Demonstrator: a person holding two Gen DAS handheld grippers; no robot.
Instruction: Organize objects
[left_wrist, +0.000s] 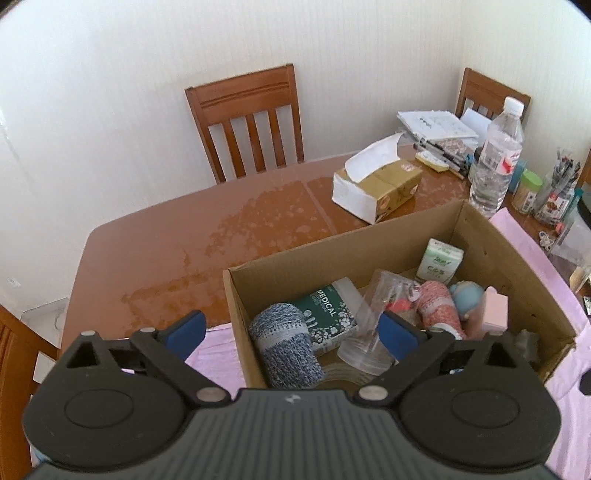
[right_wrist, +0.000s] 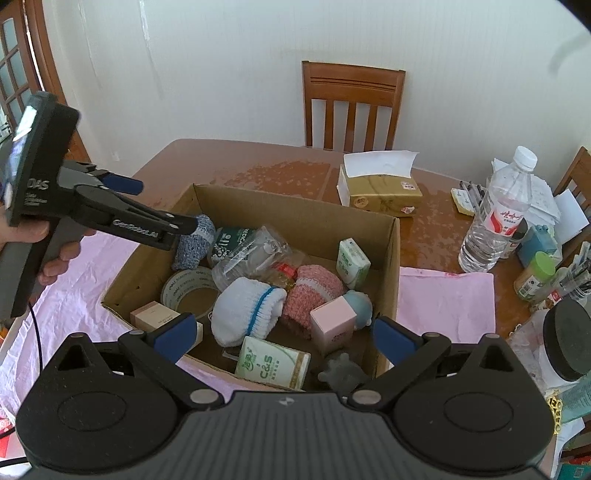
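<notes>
An open cardboard box (left_wrist: 332, 242) (right_wrist: 295, 210) stands on a pink cloth and holds several small items. A blue-grey sock roll (left_wrist: 284, 341) (right_wrist: 195, 240) lies against its left wall, beside a green medical pack (left_wrist: 328, 314). My left gripper (left_wrist: 291, 332) (right_wrist: 159, 206) hangs over that corner, open wide, its pads clear of the roll. My right gripper (right_wrist: 284, 336) is open at the box's near edge with nothing between its fingers. Below it lie a white sock roll (right_wrist: 245, 310), a pink sock roll (right_wrist: 314, 291), a pink carton (right_wrist: 332, 325) and a tape roll (right_wrist: 192, 291).
A tissue box (right_wrist: 380, 192) and a water bottle (right_wrist: 495, 218) stand on the brown table (left_wrist: 184, 229) behind the box. Pens, jars and papers crowd the right side. Wooden chairs (left_wrist: 247, 122) line the far wall. A black-lidded jar (right_wrist: 567, 343) sits near right.
</notes>
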